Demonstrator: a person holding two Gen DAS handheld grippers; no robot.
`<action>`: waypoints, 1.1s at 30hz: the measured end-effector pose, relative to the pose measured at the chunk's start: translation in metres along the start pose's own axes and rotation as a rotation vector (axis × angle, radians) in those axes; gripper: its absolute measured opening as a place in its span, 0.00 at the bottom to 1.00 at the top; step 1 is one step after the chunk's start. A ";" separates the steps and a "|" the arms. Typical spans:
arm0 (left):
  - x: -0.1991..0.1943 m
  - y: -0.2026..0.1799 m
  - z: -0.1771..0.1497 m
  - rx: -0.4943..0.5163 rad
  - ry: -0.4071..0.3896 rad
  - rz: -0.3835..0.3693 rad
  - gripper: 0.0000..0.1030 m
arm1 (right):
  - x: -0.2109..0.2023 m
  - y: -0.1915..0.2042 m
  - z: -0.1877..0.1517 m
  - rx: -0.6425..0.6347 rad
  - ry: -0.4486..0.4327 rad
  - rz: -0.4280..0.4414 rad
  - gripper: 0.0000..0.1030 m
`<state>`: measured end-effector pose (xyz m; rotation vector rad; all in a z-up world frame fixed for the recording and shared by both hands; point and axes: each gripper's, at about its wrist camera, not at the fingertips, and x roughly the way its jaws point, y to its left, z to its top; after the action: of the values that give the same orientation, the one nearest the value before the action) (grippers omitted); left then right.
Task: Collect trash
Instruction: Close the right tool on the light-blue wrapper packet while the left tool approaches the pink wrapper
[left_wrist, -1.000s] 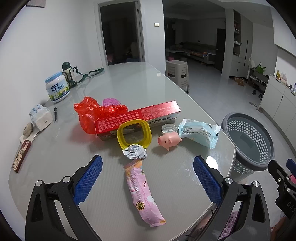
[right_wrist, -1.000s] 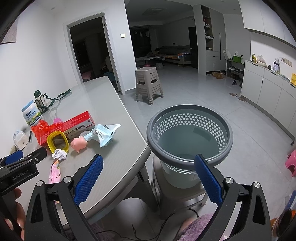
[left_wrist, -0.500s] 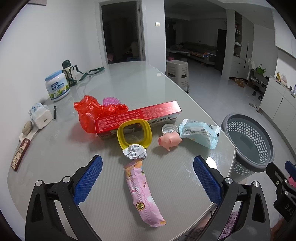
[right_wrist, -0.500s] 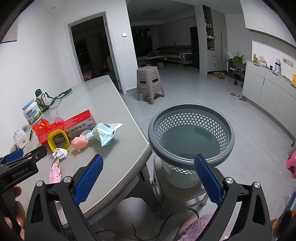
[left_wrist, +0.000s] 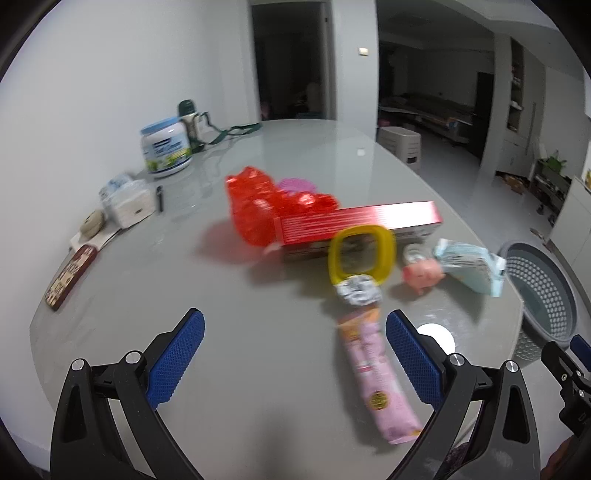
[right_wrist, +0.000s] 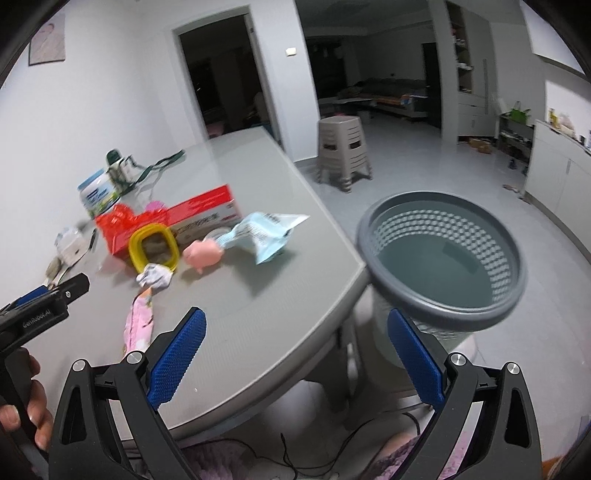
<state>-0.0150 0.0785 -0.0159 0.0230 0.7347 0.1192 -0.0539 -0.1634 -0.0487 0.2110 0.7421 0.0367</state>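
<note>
Hovering over the table (left_wrist: 147, 280) with jaws spread and empty, the left gripper (left_wrist: 295, 354) should drop squarely over the pink wrapper (left_wrist: 373, 369) lying beside its right finger, then carry it to the bin (right_wrist: 443, 254); right gripper (right_wrist: 295, 354) gapes empty too

Motion blur smears the red box (left_wrist: 354, 225) lettering unreadable.
</note>
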 end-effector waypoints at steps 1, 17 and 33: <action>0.001 0.006 -0.003 -0.005 0.005 0.016 0.94 | 0.004 0.003 0.000 -0.005 0.011 0.016 0.92; 0.023 0.062 -0.022 -0.089 0.100 0.098 0.94 | 0.035 0.073 0.005 -0.172 0.068 0.129 0.92; 0.028 -0.008 -0.015 -0.128 0.123 0.028 0.94 | 0.082 0.023 0.086 -0.421 0.104 0.069 0.91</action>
<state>-0.0041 0.0736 -0.0465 -0.0971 0.8487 0.1957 0.0652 -0.1479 -0.0368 -0.1685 0.8126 0.2680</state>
